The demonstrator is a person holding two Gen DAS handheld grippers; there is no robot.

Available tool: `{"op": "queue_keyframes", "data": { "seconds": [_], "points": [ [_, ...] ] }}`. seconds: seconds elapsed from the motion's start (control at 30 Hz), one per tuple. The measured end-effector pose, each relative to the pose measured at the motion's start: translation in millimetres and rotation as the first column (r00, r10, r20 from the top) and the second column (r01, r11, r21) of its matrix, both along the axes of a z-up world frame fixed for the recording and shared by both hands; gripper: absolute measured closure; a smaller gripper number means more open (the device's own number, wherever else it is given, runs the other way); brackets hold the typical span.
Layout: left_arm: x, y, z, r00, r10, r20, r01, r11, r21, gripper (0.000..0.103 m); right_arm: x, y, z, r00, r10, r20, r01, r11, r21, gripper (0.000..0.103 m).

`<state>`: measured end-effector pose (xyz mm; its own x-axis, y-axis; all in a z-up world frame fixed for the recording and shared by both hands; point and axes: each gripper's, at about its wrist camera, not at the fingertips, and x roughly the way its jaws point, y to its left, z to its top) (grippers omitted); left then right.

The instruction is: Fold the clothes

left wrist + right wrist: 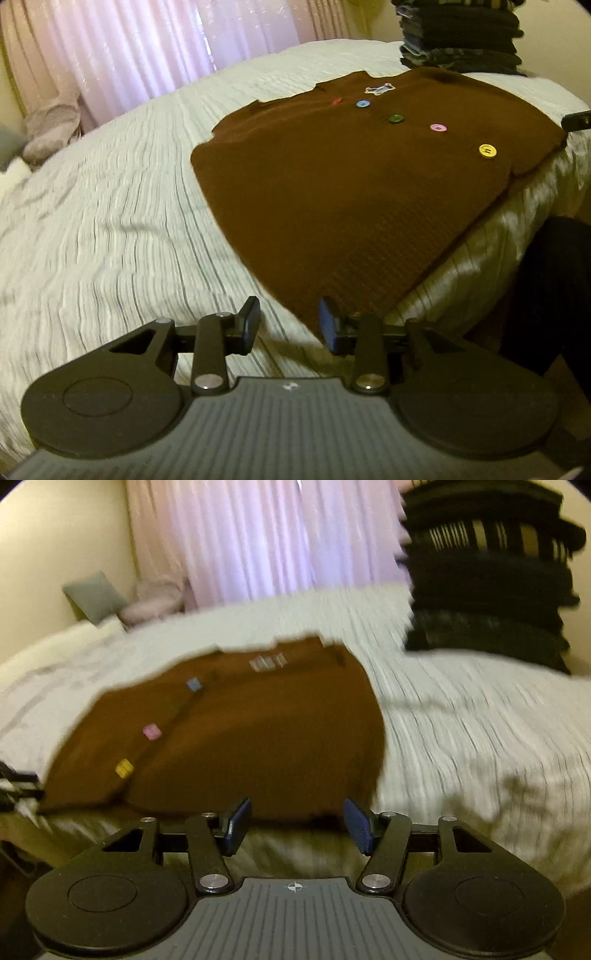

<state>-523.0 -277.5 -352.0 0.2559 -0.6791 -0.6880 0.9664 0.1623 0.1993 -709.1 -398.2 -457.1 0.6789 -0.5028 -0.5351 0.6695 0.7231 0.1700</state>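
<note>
Brown knit cardigan [332,192] lies spread flat on the white ribbed bedspread [110,221], near the bed's edge, hem toward both cameras. Button row down the front: red [337,101], blue [362,104], green [396,118], pink [438,127], yellow [487,150]. White neck label [379,89] at the collar, print too small and blurred to read. No legible brand anywhere.

Left gripper [290,325]: jaws partly apart, narrow gap, nothing between the pads. It hangs just over the cardigan's near corner, not gripping it. Whether the right pad [328,325] touches the fabric, can't tell.

Right gripper [295,825]: jaws moderately wide, blue pads empty, at the cardigan's near hem by the bed edge; not touching cloth as far as the blur shows.

Tall stack of dark folded clothes [487,583] stands on the bed behind the cardigan, one striped black-and-cream layer near the top. Pale pink pleated curtains [258,535] at the back, grey cushion [94,596] in the far corner. Right wrist view heavily motion-blurred
</note>
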Motion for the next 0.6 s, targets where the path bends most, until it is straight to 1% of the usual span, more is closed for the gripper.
{"op": "queue_keyframes", "data": {
  "seconds": [0.07, 0.13, 0.2, 0.23, 0.3, 0.33, 0.4, 0.47, 0.53, 0.6],
  "points": [
    [2, -1, -3, 1.000, 0.006, -0.014, -0.006, 1.000, 0.002, 0.072, 8, -3, 0, 0.999, 0.042, 0.032, -0.041, 0.999, -0.018, 0.044],
    [5, 2, -4, 1.000, 0.004, -0.025, -0.004, 1.000, -0.001, 0.072, 17, -13, -9, 0.998, 0.059, 0.021, -0.059, 0.998, -0.010, 0.044],
    [7, 5, -2, 1.000, 0.001, -0.028, -0.001, 1.000, -0.001, 0.071, 19, -31, -25, 1.000, 0.018, -0.019, -0.017, 0.997, 0.077, 0.044],
    [8, 8, 0, 1.000, -0.001, -0.017, 0.001, 1.000, -0.001, 0.070, 18, -36, -29, 0.999, -0.010, -0.040, 0.014, 0.994, 0.110, 0.044],
    [13, 15, 5, 1.000, 0.007, 0.002, -0.007, 1.000, -0.002, 0.070, 14, -30, -23, 0.999, -0.025, -0.042, 0.030, 0.994, 0.102, 0.044],
    [17, 18, 7, 1.000, 0.012, 0.013, -0.012, 1.000, 0.000, 0.070, 19, -20, -15, 0.998, -0.004, -0.064, 0.008, 0.998, 0.061, 0.044],
    [26, 23, 11, 0.999, 0.021, 0.038, -0.021, 1.000, 0.002, 0.070, 35, 5, -3, 0.993, 0.077, -0.093, -0.080, 0.997, -0.022, 0.044],
    [35, 26, 15, 0.996, 0.018, 0.085, -0.019, 1.000, 0.007, 0.070, 54, 30, 9, 0.979, 0.165, -0.123, -0.177, 0.980, -0.095, 0.044],
    [42, 28, 19, 0.990, 0.004, 0.139, -0.005, 1.000, 0.007, 0.068, 80, 59, 14, 0.947, 0.292, -0.138, -0.310, 0.941, -0.136, 0.044],
    [47, 30, 22, 0.978, -0.020, 0.206, 0.019, 1.000, 0.005, 0.066, 110, 89, 15, 0.894, 0.417, -0.163, -0.443, 0.879, -0.179, 0.044]
  ]
}}
